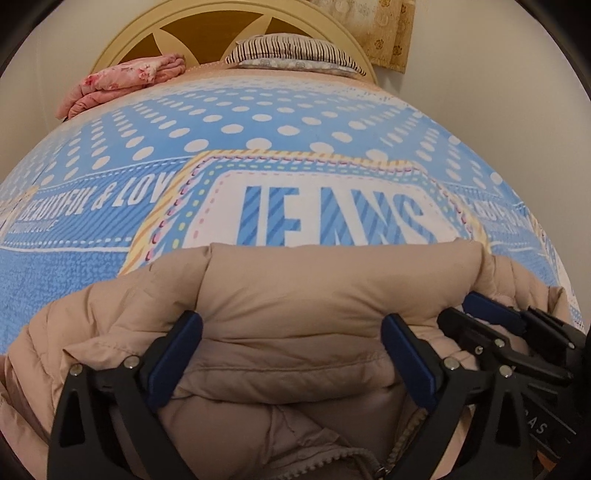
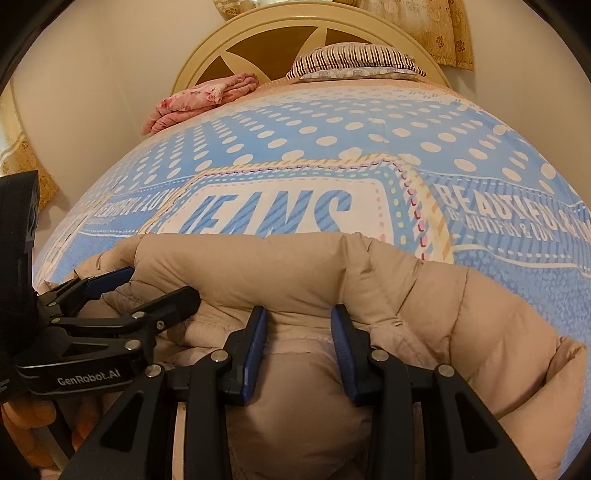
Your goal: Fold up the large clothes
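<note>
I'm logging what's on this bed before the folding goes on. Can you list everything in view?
Puffer jacket: one, beige, near edge of the bed, folded over, zipper showing.
Bedspread: one, blue with white dots and a "JEANS" panel, covering the bed.
Folded blanket: one, pink floral, far left by the headboard.
Pillow: one, dark-striped, far end at the middle.
Headboard: one, cream and brown, arched, against the wall.
Curtain: beige floral, upper right.
Left tool: black with blue pads, jaws wide, jacket fold between them.
Right tool: black with blue pads, jaws narrower, around a jacket fold.

beige puffer jacket [image 2: 314,273], blue bedspread [image 2: 332,122]; grippers [image 2: 299,317]
</note>
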Tool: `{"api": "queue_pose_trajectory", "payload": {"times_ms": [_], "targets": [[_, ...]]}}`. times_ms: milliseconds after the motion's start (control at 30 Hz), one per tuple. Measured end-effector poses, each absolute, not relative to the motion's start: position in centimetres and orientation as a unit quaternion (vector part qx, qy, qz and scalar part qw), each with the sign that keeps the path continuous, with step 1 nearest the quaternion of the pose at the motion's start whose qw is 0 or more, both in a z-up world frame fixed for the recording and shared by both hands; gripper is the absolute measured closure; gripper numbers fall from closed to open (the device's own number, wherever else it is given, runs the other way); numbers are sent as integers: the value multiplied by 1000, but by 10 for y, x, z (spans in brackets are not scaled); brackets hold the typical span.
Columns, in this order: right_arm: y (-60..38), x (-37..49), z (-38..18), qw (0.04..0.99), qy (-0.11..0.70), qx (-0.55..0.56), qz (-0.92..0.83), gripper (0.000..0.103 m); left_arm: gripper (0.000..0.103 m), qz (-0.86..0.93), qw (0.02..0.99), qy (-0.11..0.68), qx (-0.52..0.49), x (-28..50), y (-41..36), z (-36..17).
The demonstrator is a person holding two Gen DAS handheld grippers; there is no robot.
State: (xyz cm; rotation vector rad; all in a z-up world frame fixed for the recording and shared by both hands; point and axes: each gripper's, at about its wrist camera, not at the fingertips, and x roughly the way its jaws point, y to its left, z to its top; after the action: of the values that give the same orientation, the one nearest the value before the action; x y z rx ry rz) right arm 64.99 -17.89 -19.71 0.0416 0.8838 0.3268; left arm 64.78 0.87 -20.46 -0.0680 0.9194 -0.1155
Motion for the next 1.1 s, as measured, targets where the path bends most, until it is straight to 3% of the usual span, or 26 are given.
{"api": "queue_pose_trajectory", "payload": {"times_ms": [1100], "targets": [[-179, 653, -203, 886, 435, 25, 158, 66, 1, -39, 889, 455, -8, 656, 3, -213]]}}
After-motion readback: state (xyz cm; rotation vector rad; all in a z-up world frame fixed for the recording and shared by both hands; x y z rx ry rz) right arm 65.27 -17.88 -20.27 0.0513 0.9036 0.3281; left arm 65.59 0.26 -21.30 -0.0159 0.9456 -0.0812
